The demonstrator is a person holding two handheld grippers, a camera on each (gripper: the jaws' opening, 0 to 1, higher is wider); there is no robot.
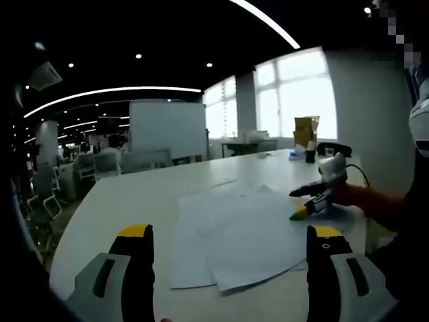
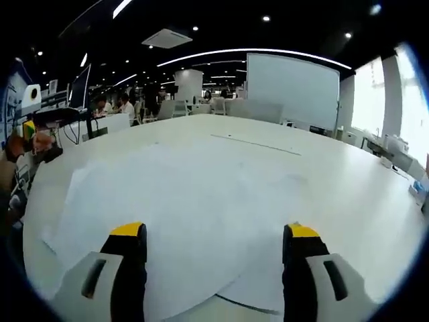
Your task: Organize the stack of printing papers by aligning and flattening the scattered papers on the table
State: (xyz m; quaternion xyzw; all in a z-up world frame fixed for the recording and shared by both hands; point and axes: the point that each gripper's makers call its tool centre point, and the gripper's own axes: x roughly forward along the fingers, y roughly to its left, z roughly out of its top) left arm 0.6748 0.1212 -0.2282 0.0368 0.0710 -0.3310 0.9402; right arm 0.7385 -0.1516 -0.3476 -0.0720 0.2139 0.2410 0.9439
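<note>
Bench [image 1: 134,194]: long, white, smooth top. Loose white printing papers [image 1: 234,235] lie fanned and overlapping directly on it, corners out of line; in the right gripper view the same sheets [image 2: 167,201] spread flat across its near end. Beyond the papers, toward the far end of the bench, stand a brown cardboard box [image 1: 305,131] and a small dark container [image 1: 310,154] just beside it.
</note>
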